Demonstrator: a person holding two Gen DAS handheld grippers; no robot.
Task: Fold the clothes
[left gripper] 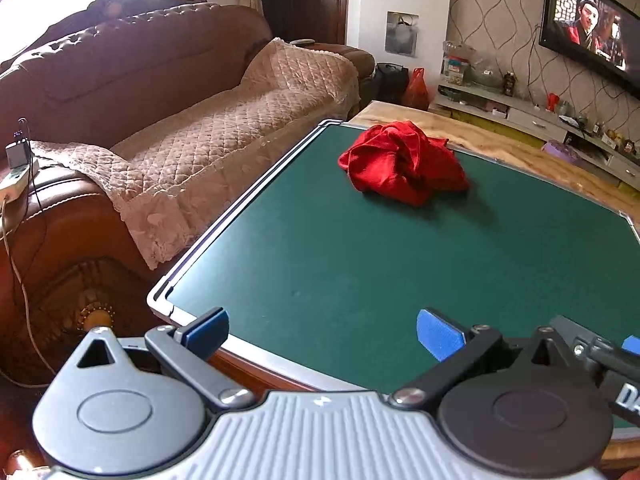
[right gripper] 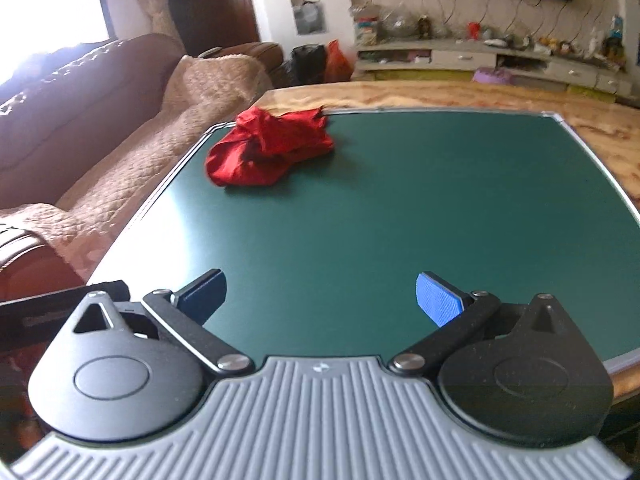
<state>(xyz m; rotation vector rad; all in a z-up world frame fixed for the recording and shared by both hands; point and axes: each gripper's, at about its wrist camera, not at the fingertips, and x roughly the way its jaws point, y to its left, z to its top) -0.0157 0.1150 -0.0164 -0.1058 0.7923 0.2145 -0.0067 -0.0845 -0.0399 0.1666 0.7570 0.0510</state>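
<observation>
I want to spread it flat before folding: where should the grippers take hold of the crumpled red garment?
Probably the near lower edge of the red garment, coming in low across the bare green mat. It lies bunched at the far corner, hem lobes spilling toward the open left gripper and right gripper; the heap's top is only tangled folds.

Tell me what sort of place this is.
Most likely a home living room: a brown leather sofa with a quilted cover, a wall-mounted television above a low media cabinet, and a green-topped table holding crumpled red clothing.
</observation>
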